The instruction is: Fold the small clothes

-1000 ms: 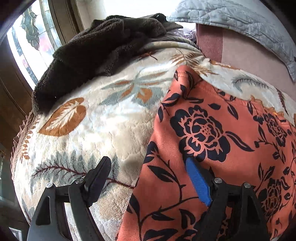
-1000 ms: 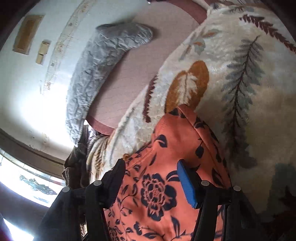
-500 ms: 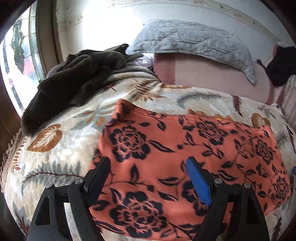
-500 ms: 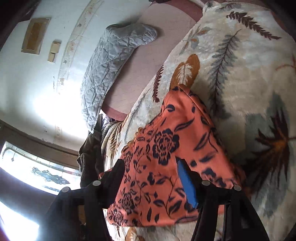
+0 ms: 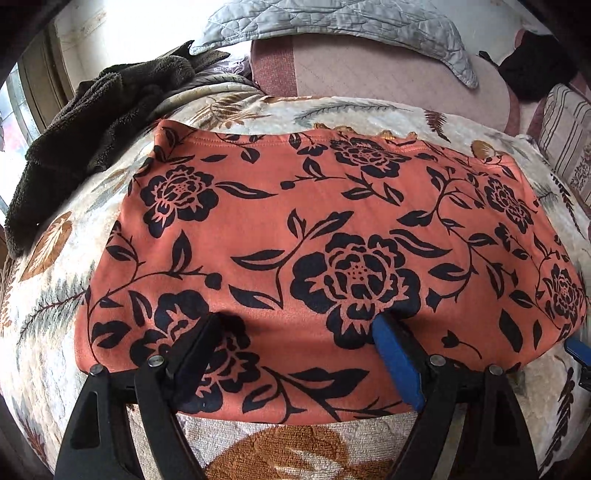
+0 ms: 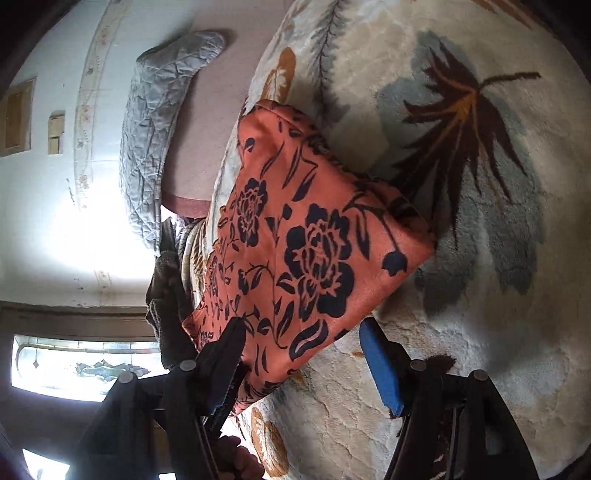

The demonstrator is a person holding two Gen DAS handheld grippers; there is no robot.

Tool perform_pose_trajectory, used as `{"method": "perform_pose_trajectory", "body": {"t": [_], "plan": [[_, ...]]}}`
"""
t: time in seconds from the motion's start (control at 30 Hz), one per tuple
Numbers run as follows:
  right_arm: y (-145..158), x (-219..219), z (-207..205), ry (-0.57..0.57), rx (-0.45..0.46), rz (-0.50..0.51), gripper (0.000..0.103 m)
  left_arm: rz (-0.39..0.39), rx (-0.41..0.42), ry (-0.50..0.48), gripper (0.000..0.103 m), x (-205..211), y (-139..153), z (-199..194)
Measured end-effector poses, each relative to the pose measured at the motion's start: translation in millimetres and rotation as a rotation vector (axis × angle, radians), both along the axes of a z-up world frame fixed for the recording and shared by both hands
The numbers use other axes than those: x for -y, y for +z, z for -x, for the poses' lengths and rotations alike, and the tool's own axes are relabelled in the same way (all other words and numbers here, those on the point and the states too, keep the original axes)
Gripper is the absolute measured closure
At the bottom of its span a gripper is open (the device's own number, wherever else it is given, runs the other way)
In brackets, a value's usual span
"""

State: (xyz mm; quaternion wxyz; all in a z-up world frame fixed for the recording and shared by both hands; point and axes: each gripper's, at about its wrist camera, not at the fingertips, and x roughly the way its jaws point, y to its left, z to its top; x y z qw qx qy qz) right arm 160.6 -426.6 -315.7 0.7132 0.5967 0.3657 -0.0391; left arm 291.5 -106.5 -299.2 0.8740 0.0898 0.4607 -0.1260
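Note:
An orange garment with black flowers (image 5: 325,236) lies flat and folded on a cream leaf-patterned blanket (image 5: 55,295). My left gripper (image 5: 299,343) is open and empty, with its fingers over the garment's near edge. The garment also shows in the right wrist view (image 6: 295,240). My right gripper (image 6: 303,350) is open and empty at the garment's near right corner, the black finger over the cloth and the blue finger (image 6: 376,362) over the blanket. A blue fingertip of the right gripper shows at the left view's right edge (image 5: 578,349).
A dark brown fleece (image 5: 85,122) is heaped at the blanket's far left. A grey quilted pillow (image 5: 332,18) lies on a pink mattress (image 5: 388,70) behind. A striped cushion (image 5: 565,133) is at the far right. A window (image 6: 74,362) is beyond the bed.
Both grippers have pulled back toward me from the garment, so more of it shows. The left view has swung right from the garment's left edge to its near middle.

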Motion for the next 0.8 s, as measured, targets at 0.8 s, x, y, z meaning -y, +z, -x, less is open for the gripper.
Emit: {"method": "perform_pose_trajectory", "body": {"t": [0.8], "plan": [[46, -38, -32, 0.203, 0.145, 0.195, 0.041, 0.08, 0.156, 0.051, 0.018, -18, 33, -6]]}}
